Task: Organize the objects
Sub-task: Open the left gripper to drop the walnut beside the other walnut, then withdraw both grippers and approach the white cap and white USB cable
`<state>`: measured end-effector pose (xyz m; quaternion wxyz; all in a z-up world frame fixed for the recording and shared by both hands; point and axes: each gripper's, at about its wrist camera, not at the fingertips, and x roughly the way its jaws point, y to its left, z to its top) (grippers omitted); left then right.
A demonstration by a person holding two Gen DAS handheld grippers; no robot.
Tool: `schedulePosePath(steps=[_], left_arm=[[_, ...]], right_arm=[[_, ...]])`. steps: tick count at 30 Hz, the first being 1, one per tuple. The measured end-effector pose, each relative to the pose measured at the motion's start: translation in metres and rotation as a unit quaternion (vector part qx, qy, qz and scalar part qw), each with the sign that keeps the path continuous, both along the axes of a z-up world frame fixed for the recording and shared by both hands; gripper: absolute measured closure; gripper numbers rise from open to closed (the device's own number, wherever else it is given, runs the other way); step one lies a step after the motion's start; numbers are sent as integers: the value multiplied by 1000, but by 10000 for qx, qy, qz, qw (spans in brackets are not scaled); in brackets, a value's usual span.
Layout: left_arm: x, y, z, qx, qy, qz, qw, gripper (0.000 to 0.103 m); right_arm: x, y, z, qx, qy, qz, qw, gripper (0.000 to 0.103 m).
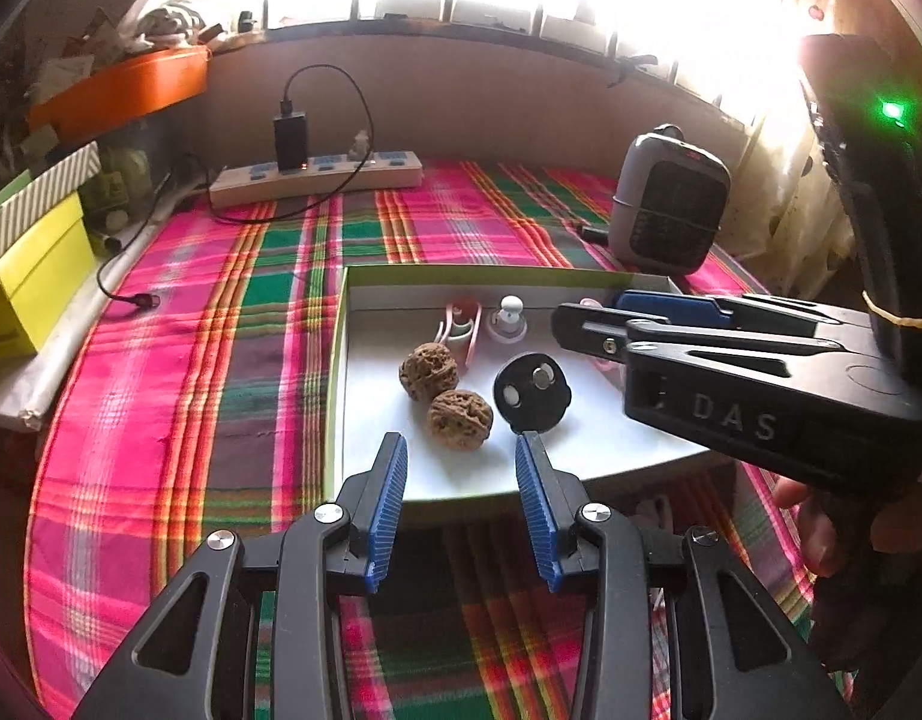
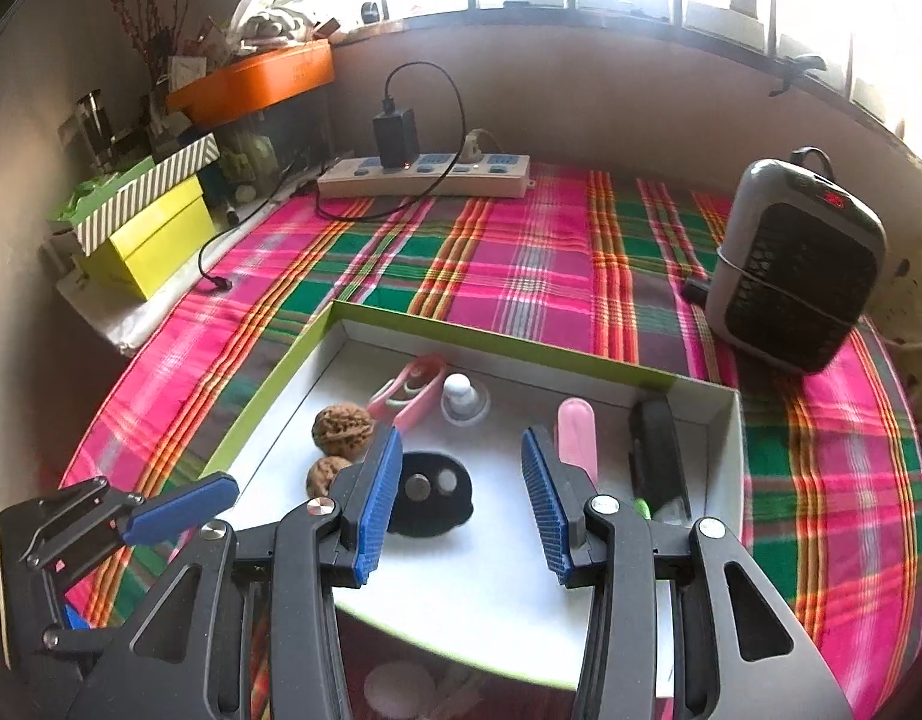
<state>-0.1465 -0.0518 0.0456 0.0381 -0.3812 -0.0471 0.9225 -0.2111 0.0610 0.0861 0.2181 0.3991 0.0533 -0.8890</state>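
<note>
A shallow white box (image 1: pixel 365 420) (image 2: pixel 401 588) with green walls lies on the plaid cloth. Inside are two brown walnuts (image 1: pixel 446 396) (image 2: pixel 342 429), a black disc with two metal studs (image 1: pixel 531 393) (image 2: pixel 431 501), a pink clip (image 1: pixel 458 327) (image 2: pixel 410 396), a white knob (image 1: pixel 508 318) (image 2: pixel 461 397), a pink stick (image 2: pixel 576 438) and a black stapler-like item (image 2: pixel 658 456). My left gripper (image 1: pixel 461 450) is open and empty above the box's near edge, just short of the near walnut. My right gripper (image 2: pixel 461 450) is open and empty over the box; it also shows in the left wrist view (image 1: pixel 586 315).
A white power strip (image 1: pixel 317 177) (image 2: pixel 425 174) with a black charger and cable lies at the back. A grey heater (image 1: pixel 670 201) (image 2: pixel 796 264) stands at the right. Yellow and striped boxes (image 1: pixel 29 264) (image 2: pixel 149 234) and an orange tray (image 2: pixel 257 81) crowd the left.
</note>
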Motion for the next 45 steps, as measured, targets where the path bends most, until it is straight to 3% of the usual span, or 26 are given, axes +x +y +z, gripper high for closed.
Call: schedulePosePath(steps=[24,45], left_arm=[[49,18,3,-19,156,-236,9996,67],[45,38,-19,194,-164,-690,9973,67]], right_arm=[[71,46,2,-146,308,-545,9979,60],[99,77,-33,43,47,-868,9962,60]])
